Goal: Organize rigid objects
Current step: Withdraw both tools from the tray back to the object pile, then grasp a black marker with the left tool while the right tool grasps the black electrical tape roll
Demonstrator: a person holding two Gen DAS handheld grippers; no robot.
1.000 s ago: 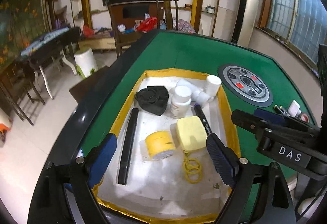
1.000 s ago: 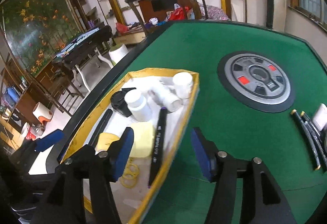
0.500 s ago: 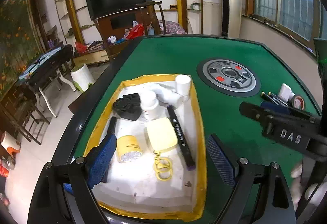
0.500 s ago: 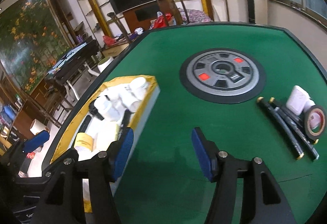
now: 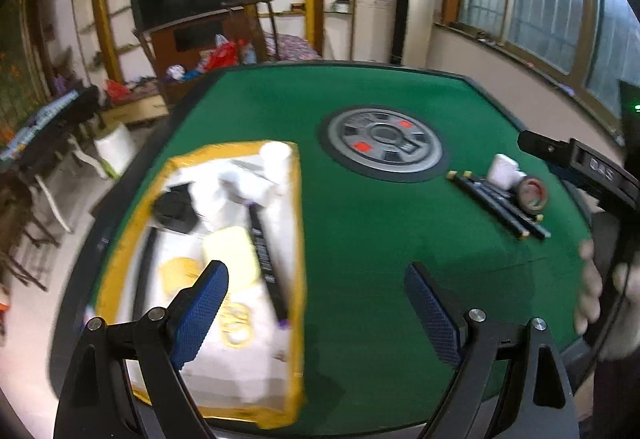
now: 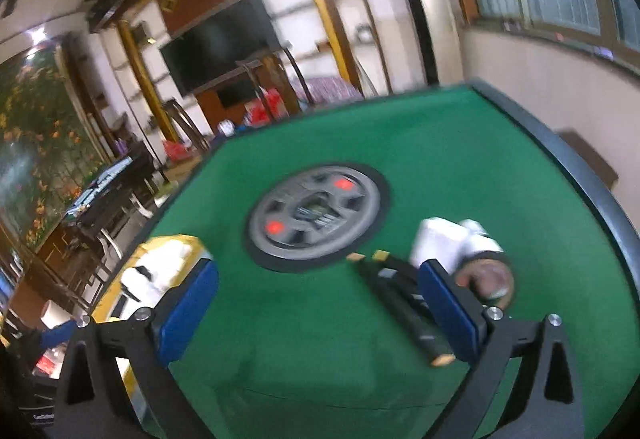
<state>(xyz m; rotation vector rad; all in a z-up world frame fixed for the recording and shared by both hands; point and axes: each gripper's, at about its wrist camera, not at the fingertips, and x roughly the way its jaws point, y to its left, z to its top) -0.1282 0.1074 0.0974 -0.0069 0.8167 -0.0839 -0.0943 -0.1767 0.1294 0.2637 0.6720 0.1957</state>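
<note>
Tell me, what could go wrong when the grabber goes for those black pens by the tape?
The right gripper has its jaws opening with nothing between them. Three risks:
1. The two black pens lie side by side, so it might pinch both or flick one away.
2. The tape roll and white box sit right beside them and could get knocked.
3. The picture is blurry, so the aim could be off.

Table top (image 5: 360, 247) covered in matt green felt, rim (image 6: 600, 183) glossy black. Tray (image 5: 298, 223) edged in shiny yellow tape, lined white. Gripper pads (image 5: 430, 313) textured blue rubber on matt black plastic.
</note>
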